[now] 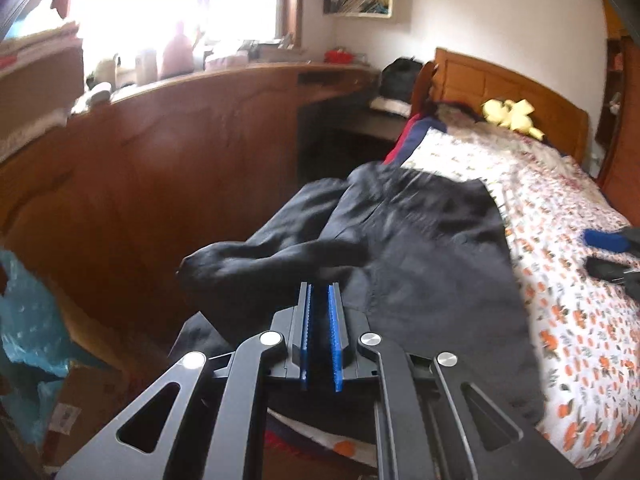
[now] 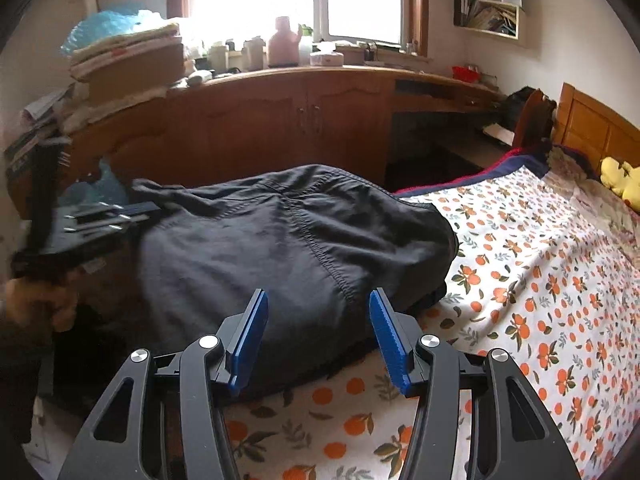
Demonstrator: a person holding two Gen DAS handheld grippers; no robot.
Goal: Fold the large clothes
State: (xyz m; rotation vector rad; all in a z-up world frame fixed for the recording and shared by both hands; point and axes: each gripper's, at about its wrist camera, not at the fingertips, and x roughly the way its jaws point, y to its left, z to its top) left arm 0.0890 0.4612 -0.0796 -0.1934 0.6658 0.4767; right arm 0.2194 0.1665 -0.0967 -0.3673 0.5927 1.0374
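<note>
A large black garment lies bunched on the near corner of the bed; it also shows in the left wrist view. My left gripper is shut on a fold of the black garment at the bed's edge, lifting a ridge of cloth. The left gripper also shows in the right wrist view, blurred, at the garment's left side. My right gripper is open and empty, hovering just above the garment's near edge, blue pads apart.
The bed has an orange-flower sheet and a wooden headboard with a yellow plush toy. A wooden cabinet with clutter runs under the window. Blue plastic bags and a box lie on the floor at left.
</note>
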